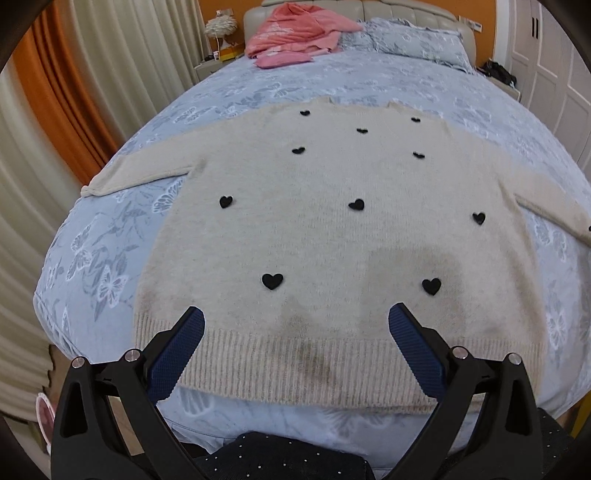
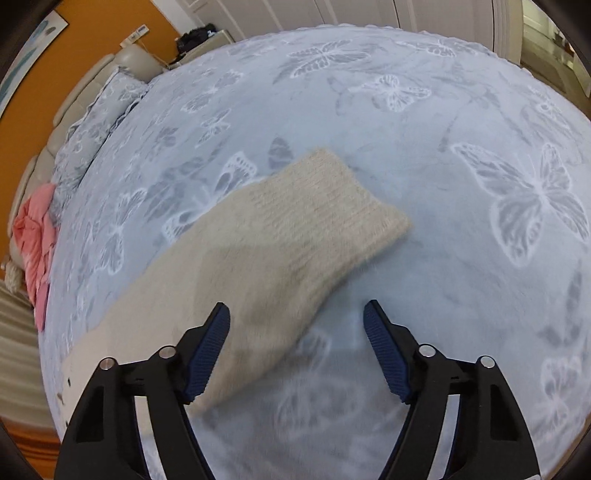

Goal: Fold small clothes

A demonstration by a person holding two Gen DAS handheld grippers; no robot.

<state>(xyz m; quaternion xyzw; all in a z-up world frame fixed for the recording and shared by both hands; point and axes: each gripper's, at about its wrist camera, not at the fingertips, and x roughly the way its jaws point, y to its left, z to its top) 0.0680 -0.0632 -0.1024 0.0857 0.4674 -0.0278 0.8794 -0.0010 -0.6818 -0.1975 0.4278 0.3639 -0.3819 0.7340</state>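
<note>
Sweater (image 1: 332, 229) lies flat, cream with black hearts — only the left view shows it whole. Right view shows its sleeve cuff (image 2: 332, 199); left tool (image 1: 295, 325) and right tool (image 2: 297, 317) gape, empty.

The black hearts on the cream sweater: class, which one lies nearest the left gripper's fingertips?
The lower-left heart, just above the ribbed hem of the sweater, lies closest to the open left gripper; its lower-right twin sits slightly farther, the rest higher up.

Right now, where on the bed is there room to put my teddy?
Bare bedspread lies beyond the sweater's sleeve cuff, toward the bed's far edge. Another bare strip lies between the cream sweater and the pink clothes. The middle is crowded: the sweater covers it.
</note>
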